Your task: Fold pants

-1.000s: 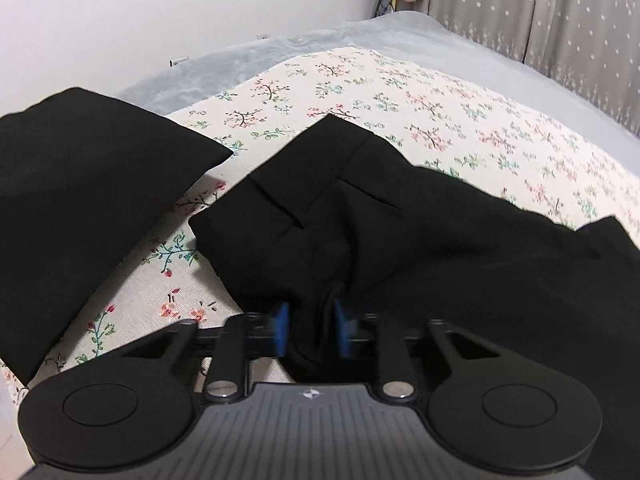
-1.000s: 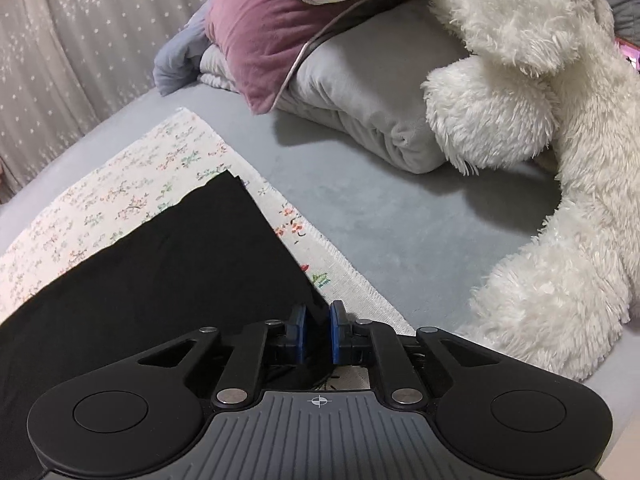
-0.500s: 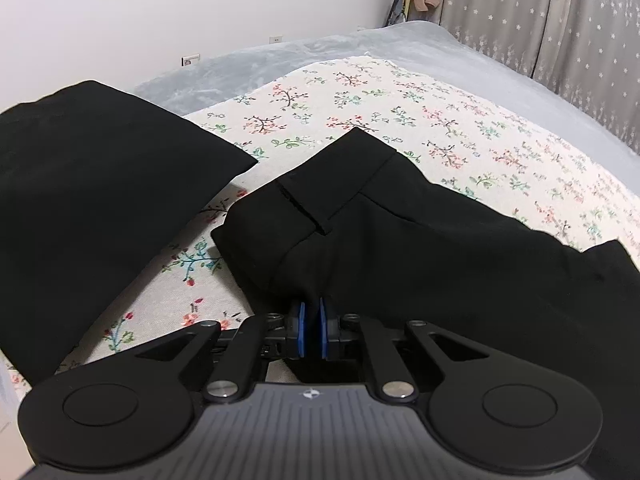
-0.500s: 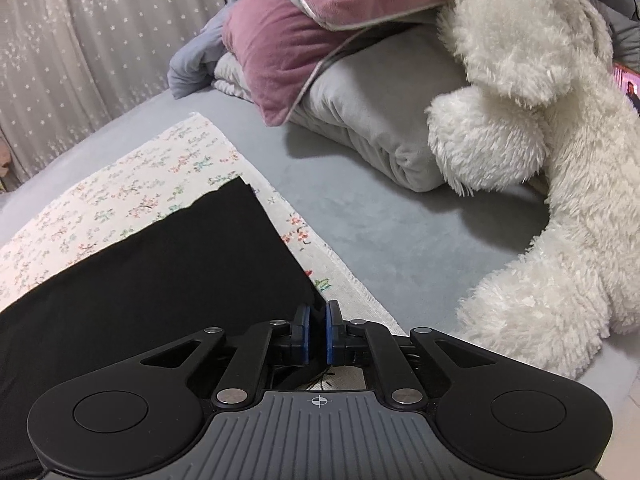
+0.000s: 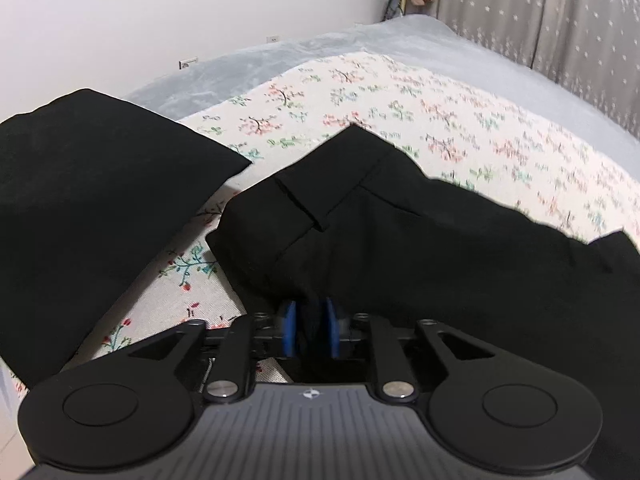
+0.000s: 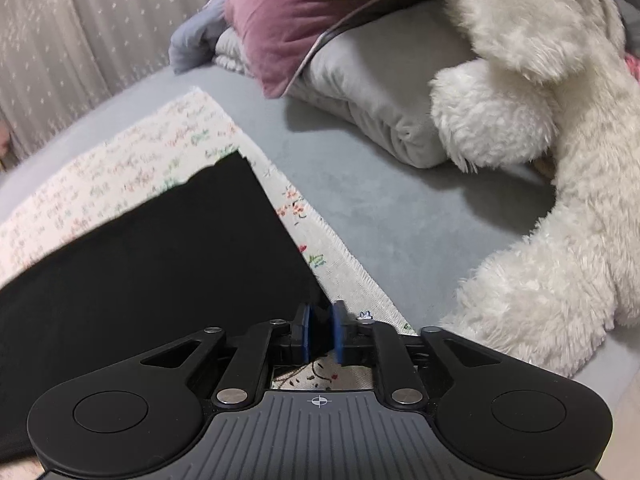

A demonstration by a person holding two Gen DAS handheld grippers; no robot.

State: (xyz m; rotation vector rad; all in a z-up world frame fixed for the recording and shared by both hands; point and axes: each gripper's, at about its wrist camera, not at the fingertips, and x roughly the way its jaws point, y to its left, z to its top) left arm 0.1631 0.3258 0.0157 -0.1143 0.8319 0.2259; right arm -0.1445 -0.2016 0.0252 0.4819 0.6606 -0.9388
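Beside the pants hem, bare floral cloth edge.

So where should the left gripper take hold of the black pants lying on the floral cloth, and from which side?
Judging from the left wrist view, grip the near edge of the black pants just below the waistband end, coming in low from the near side. The fabric bunches into a fold there, already between the opening jaws of the left gripper, while the rest lies flat on the floral cloth.
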